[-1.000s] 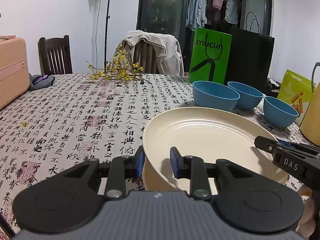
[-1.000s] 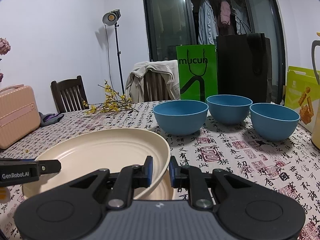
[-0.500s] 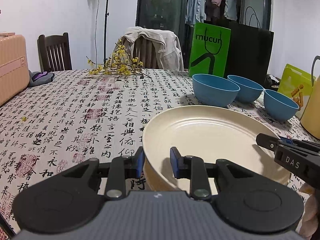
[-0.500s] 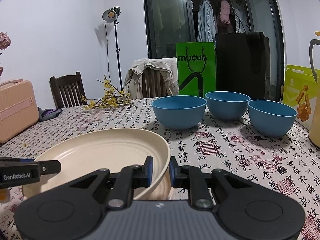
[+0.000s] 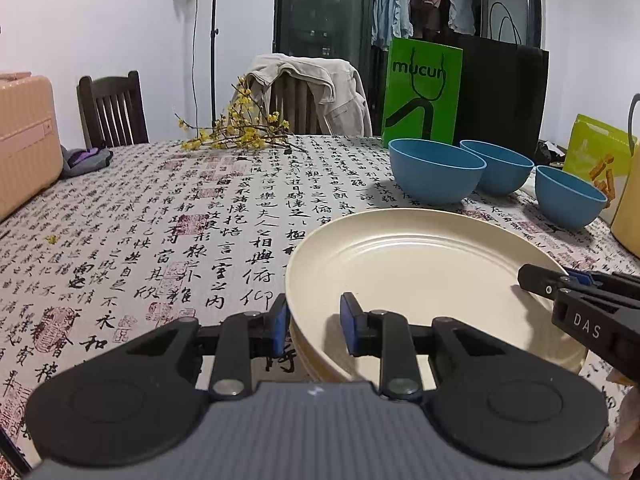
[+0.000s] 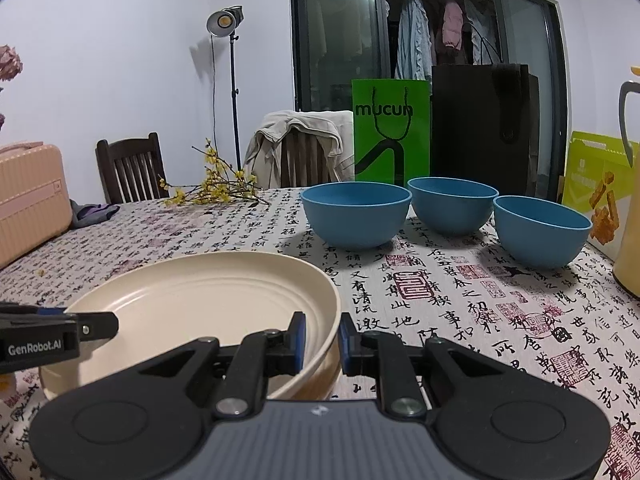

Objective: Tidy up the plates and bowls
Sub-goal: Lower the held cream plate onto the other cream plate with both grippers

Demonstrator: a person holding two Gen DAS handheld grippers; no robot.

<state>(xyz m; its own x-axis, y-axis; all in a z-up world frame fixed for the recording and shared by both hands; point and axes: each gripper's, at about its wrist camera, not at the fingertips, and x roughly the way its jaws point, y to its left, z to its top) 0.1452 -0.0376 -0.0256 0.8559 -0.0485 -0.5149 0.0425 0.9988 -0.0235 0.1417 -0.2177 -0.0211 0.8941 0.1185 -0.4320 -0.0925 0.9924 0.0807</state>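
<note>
Readable markings: the green paper bag [image 5: 422, 90] at the far edge of the surface [image 5: 168, 216] reads "mucun". The right tongs' body reads "DAS" in the left wrist view; the left tongs' body reads "GenRobot.AI" in the right wrist view. The tablecloth is printed with black Chinese calligraphy and red seal stamps.

Counts: three blue bowls [image 6: 356, 216] stand in a row near the bags, rims up, close together. One cream plate [image 5: 424, 276] is on top; at least one further cream rim shows beneath it, but how many plates are stacked cannot be told. Also present: one black bag [image 6: 480, 128], one pink suitcase [image 5: 24, 140], one sprig of yellow flowers [image 5: 240, 132].

Tongs: the left tongs [image 5: 313, 322] are clamped on the plate's near-left rim, one pad outside and one inside. The right tongs [image 6: 322, 340] are clamped on the opposite rim in the same manner.

Change against the earlier frames: none of note. Both clamps and the plate stay as before; the bowls keep their places.
</note>
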